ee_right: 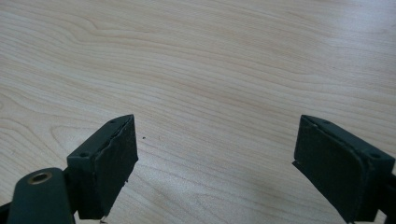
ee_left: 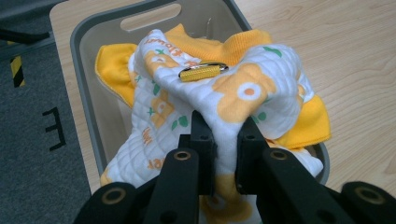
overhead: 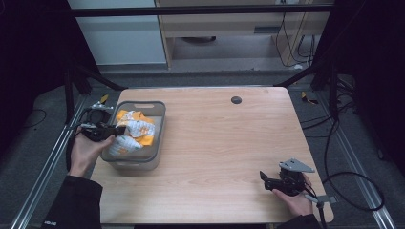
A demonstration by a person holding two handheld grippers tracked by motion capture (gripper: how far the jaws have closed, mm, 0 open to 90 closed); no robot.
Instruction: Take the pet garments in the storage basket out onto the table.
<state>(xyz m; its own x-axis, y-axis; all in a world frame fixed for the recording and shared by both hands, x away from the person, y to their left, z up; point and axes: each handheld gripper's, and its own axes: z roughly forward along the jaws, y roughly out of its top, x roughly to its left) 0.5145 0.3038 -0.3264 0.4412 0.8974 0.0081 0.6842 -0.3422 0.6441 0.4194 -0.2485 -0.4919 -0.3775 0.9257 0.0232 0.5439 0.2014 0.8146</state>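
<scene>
Left gripper (ee_left: 227,135) clenched on white-and-orange quilted cloth garment (ee_left: 233,93) in grey plastic bin (overhead: 157,117), table's left. Right gripper (ee_right: 217,163) released, jaws wide, near right over bare wooden table (ee_right: 210,60).

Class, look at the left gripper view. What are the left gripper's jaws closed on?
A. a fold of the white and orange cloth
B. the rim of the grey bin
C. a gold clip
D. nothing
A: the left gripper pinches the white and orange cloth above the grey bin.
</scene>
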